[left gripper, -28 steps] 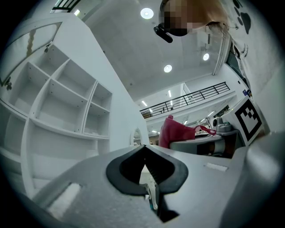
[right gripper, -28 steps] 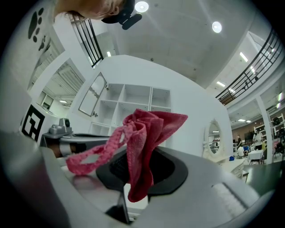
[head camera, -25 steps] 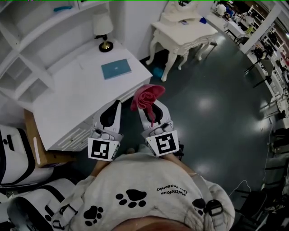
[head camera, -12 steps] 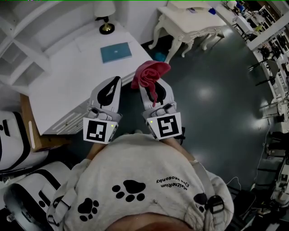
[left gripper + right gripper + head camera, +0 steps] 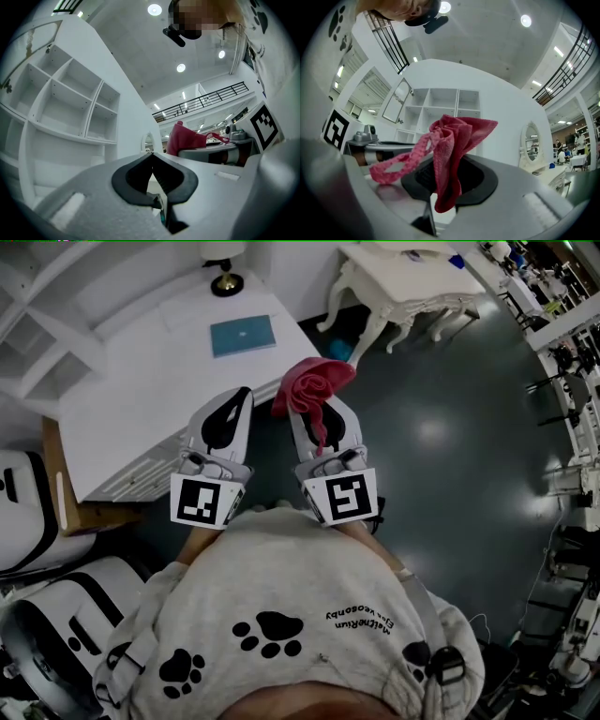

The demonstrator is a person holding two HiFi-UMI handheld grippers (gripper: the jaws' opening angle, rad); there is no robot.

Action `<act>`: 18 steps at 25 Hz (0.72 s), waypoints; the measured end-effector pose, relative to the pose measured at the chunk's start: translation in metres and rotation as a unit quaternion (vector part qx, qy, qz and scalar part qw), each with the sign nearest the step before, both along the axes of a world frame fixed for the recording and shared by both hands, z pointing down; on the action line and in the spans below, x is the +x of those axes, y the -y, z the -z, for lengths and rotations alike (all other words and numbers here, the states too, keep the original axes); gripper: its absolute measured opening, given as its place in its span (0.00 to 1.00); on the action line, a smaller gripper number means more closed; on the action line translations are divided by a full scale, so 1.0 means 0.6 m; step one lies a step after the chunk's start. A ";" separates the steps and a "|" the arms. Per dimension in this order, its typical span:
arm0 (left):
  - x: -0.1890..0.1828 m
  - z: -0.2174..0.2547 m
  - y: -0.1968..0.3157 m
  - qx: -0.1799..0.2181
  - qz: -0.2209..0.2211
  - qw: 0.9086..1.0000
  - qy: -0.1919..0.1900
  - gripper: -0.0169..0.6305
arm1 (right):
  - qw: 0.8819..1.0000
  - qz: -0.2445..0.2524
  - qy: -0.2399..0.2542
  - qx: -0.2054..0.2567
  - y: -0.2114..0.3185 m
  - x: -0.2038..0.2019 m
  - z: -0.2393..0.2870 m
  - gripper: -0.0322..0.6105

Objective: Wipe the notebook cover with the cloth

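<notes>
Left gripper: the left gripper (image 5: 242, 397) is held out in front of the person, over the edge of the white desk (image 5: 131, 413). Its two jaws are pressed together at the tip, with nothing between them.
Right gripper: the right gripper (image 5: 446, 174) is just beside the left one, over the dark floor (image 5: 450, 456). Its jaws are squeezed tight on the cloth.
Cloth: the pink cloth (image 5: 310, 390) is bunched up and sticks out past the tips of the right jaws. One thin loop of it lies back along the top of the gripper.
Notebook: the small blue notebook (image 5: 243, 336) lies flat on the desk, well ahead of both grippers. Nothing touches it.
Lamp: a little lamp (image 5: 223, 276) with a gold foot stands at the back of the desk, beyond the notebook.
Shelves: white open shelves (image 5: 70, 105) rise to the left of the desk.
Other table: a white table with curly legs (image 5: 403, 298) stands off to the right, apart from the desk.
Person: the person wears a pale shirt with black paw prints (image 5: 281, 624).
</notes>
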State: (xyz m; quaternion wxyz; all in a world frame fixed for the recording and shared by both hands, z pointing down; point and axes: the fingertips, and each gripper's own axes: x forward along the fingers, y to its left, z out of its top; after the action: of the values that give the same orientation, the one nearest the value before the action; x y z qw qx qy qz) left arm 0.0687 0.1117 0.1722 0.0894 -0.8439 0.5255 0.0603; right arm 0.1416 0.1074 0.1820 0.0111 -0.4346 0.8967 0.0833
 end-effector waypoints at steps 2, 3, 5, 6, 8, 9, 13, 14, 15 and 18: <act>0.004 -0.002 0.003 0.000 0.007 1.000 0.000 0.03 | 1.000 0.010 0.002 0.002 0.002 0.003 -0.001 0.17; 0.007 -0.002 0.004 -0.001 0.012 1.000 0.000 0.03 | 1.000 0.016 0.003 0.007 0.003 0.006 -0.001 0.17; 0.013 0.000 0.005 0.002 0.020 1.000 -0.002 0.03 | 0.999 0.026 0.009 0.019 0.006 0.012 0.003 0.17; 0.016 0.000 0.005 0.003 0.023 1.000 -0.002 0.03 | 0.999 0.030 0.011 0.021 0.008 0.015 0.004 0.17; 0.021 -0.004 0.005 0.001 0.029 1.000 0.000 0.03 | 0.999 0.035 0.014 0.019 0.011 0.019 0.004 0.17; 0.022 -0.007 0.005 -0.002 0.032 0.999 0.002 0.03 | 0.999 0.037 0.017 0.016 0.012 0.018 0.004 0.17; 0.020 -0.014 0.007 -0.009 0.045 0.999 0.006 0.03 | 0.998 0.051 0.020 0.011 0.018 0.014 0.001 0.17; 0.017 -0.013 0.009 -0.009 0.048 0.999 0.007 0.03 | 0.998 0.054 0.019 0.012 0.021 0.013 -0.001 0.17; 0.014 -0.013 0.011 -0.009 0.051 0.999 0.008 0.03 | 0.998 0.056 0.019 0.011 0.023 0.010 -0.002 0.17; 0.003 -0.018 0.021 -0.009 0.058 0.998 0.012 0.03 | 0.998 0.061 0.019 0.008 0.034 -0.001 -0.010 0.17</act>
State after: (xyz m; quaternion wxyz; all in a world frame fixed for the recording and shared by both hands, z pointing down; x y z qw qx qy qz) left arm 0.0706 0.0993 0.1833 0.0914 -0.8133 0.5732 0.0406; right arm 0.1407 0.0873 0.1878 0.0367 -0.3801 0.9206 0.0814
